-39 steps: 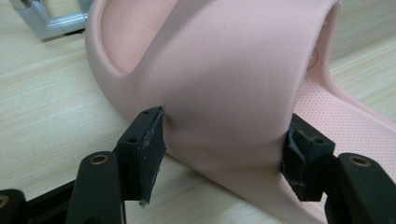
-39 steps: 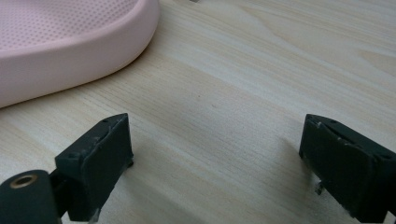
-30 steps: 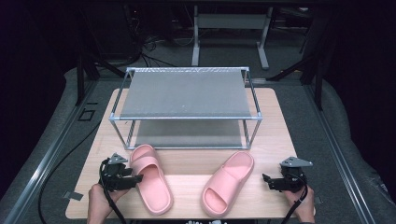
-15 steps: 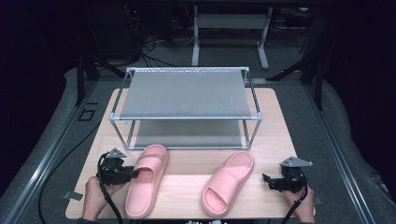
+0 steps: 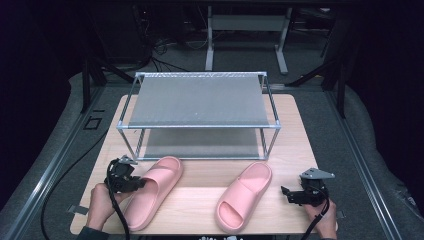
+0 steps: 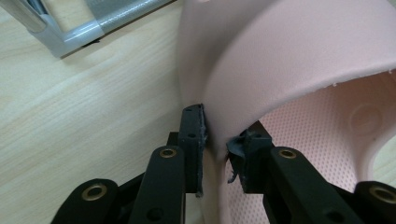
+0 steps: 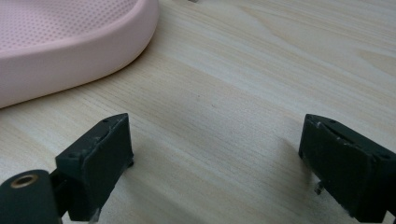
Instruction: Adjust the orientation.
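Tabletop: left tool (image 6: 215, 151) pinches slipper (image 6: 299, 65) strap.

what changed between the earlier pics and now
The left slipper swung round: its near end went left, its far end now points at the rack. The left tongs have just been closing and now pinch its strap edge. The right slipper and the open right tongs stayed put.

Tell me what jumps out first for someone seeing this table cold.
Two pink slippers on the pale wooden table: the left slipper has its strap pinched in the left claw, whose jaws have just been closing on it. The right slipper lies free, with the right claw open beside it. Behind both stands a grey two-tier metal rack.
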Tool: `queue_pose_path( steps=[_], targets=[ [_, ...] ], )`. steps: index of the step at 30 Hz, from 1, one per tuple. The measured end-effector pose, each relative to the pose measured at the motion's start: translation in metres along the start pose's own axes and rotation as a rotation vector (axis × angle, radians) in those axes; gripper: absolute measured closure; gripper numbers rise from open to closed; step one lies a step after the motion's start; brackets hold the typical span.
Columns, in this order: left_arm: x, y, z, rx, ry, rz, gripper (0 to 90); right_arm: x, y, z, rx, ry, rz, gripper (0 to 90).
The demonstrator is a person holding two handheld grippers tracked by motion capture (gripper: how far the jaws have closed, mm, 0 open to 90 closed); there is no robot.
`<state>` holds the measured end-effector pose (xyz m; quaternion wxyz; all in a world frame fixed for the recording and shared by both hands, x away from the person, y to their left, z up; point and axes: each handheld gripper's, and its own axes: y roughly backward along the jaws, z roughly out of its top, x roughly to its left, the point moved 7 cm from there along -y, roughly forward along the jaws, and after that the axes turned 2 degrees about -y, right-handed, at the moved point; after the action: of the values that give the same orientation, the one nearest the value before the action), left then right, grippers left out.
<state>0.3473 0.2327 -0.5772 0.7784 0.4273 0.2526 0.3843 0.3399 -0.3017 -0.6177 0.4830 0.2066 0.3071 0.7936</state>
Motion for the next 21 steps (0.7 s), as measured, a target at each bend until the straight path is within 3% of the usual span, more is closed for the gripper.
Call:
queue_pose_path(
  steps=[6, 15, 21],
  targets=[
    [0.000, -0.001, 0.003, 0.024, -0.022, 0.018, 78.4, 0.000, 0.000, 0.000, -0.001, 0.000, -0.001, 9.4],
    [-0.002, -0.002, 0.009, 0.039, -0.087, 0.053, 82.5, 0.000, 0.000, 0.000, 0.002, 0.001, -0.007, 9.4],
    [-0.005, 0.001, 0.013, 0.026, -0.107, 0.027, 83.0, 0.000, 0.000, 0.000, -0.001, -0.001, -0.003, 9.5]
  ],
)
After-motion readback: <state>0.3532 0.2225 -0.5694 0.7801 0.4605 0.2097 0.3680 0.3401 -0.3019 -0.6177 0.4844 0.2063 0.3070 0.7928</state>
